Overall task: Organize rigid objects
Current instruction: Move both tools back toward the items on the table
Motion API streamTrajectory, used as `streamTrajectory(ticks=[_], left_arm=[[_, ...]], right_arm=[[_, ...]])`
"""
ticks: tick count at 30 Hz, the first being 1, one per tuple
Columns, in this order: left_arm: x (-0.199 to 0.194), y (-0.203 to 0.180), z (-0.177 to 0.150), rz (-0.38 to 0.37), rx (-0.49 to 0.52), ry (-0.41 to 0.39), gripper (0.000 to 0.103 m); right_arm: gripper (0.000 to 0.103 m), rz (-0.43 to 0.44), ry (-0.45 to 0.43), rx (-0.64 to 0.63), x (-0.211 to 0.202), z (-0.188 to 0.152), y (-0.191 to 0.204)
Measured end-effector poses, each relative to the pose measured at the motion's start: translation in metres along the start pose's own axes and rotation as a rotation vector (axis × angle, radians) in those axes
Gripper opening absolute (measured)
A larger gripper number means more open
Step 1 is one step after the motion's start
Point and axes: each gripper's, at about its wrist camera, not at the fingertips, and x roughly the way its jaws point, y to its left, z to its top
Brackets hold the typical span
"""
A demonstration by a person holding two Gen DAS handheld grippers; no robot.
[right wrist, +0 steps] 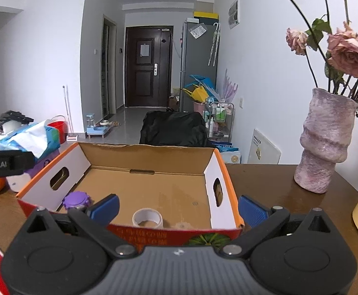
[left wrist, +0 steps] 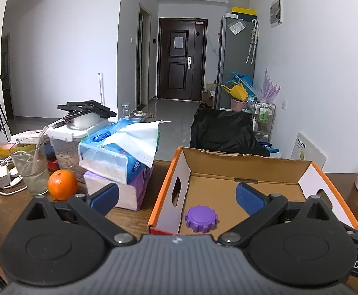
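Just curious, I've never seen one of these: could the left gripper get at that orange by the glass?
Probably yes. The left gripper has its jaws wide open and empty, and the orange sits in the open on the table, with only the glass and tissue packs close beside it.

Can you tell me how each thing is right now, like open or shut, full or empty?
Left tongs: open, holding nothing.
Right tongs: open, holding nothing.
Cardboard box: open on top, upright.
Purple cap: lying in the box.
Tape roll: lying flat in the box.
Tissue pack: open, tissue sticking out.
Glass: upright, nearly empty.
Front door: shut.
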Motion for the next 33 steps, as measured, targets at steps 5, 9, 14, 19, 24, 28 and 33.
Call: streamTrajectory(ticks=[5, 9, 14, 19, 24, 28, 33], left_arm=[[-0.022, 0.006, -0.006, -0.004, -0.007, -0.008, 0.103], [-0.039, 0.012, -0.012, -0.009, -0.008, -0.007, 0.103], [-0.061, 0.017, -0.02, -0.008, 0.001, -0.009, 0.103], [-0.082, 0.021, -0.029, -0.009, 0.003, -0.002, 0.103], [-0.108, 0.023, -0.038, -0.02, 0.004, -0.005, 0.103], [-0.127, 0.026, -0.045, -0.028, -0.003, -0.004, 0.103], [-0.147, 0.025, -0.062, -0.028, 0.012, 0.024, 0.103]], right_arm=[[0.103, -0.002, -0.01, -0.009, -0.022, -0.008, -0.004], [0.103, 0.004, -0.01, -0.011, -0.038, -0.016, -0.009], [0.103, 0.012, -0.011, -0.018, -0.06, -0.026, -0.014], [0.103, 0.017, -0.017, -0.021, -0.083, -0.035, -0.017], [0.103, 0.021, -0.028, -0.028, -0.108, -0.045, -0.02], [0.103, 0.024, -0.037, -0.032, -0.126, -0.054, -0.022], [0.103, 0.031, -0.039, -0.035, -0.149, -0.067, -0.027]])
